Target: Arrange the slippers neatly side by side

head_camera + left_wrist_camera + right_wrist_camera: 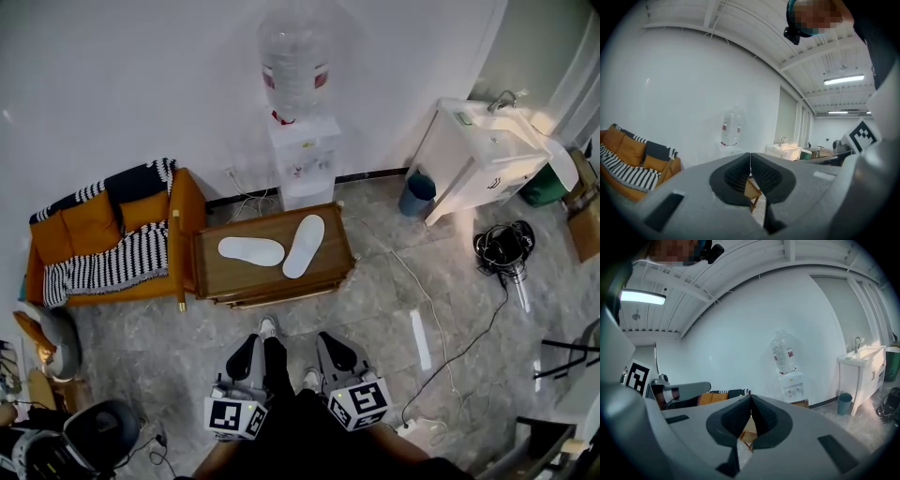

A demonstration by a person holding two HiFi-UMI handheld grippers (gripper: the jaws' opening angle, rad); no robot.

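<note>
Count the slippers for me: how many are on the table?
2. One white slipper lies sideways on the left part of the wooden table. The other slipper lies slanted just to its right. I see no others, though one could be hidden under the furniture.

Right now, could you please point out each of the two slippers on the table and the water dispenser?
crosswise slipper (251,250), head view, the middle of its white surface
slanted slipper (304,246), head view, the middle of its white surface
water dispenser (305,161), head view, the front of its white cabinet
</note>
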